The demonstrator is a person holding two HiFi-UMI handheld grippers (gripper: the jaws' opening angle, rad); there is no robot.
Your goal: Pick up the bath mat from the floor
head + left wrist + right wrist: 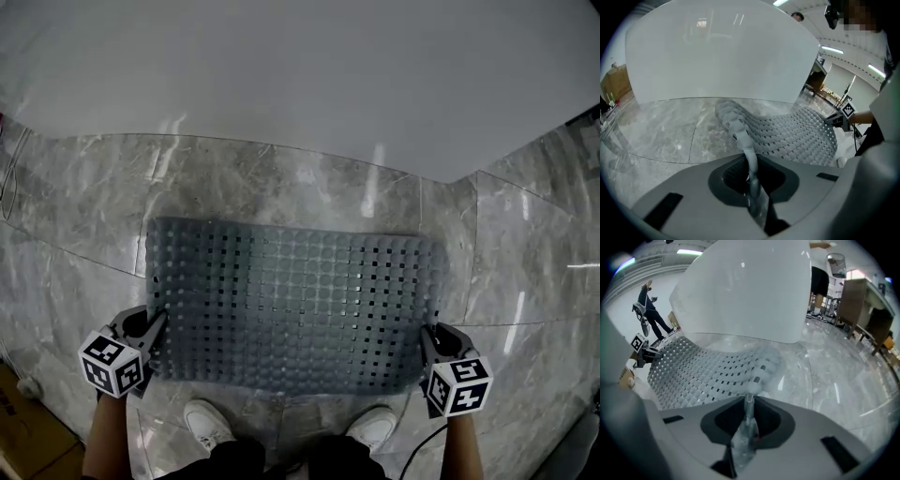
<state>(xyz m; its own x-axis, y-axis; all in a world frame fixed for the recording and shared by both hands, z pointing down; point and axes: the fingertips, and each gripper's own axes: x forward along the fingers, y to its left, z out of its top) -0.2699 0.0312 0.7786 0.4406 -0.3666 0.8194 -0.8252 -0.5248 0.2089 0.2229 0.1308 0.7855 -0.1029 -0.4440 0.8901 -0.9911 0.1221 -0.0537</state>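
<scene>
My left gripper (159,323) sat at eight o'clock in the head view, jaws aimed toward one and pinched on the mat (291,305) edge. My right gripper (427,335) sat at four o'clock, aimed toward eleven and clamped likewise. My left forearm (105,439) and right forearm (462,448) were well apart.

I read the bath mat (291,309) as matt grey rubber, nubbly and perforated. The floor (84,206) around it is glossy veined stone tile; the white panel (300,75) across the top looks smooth.
</scene>
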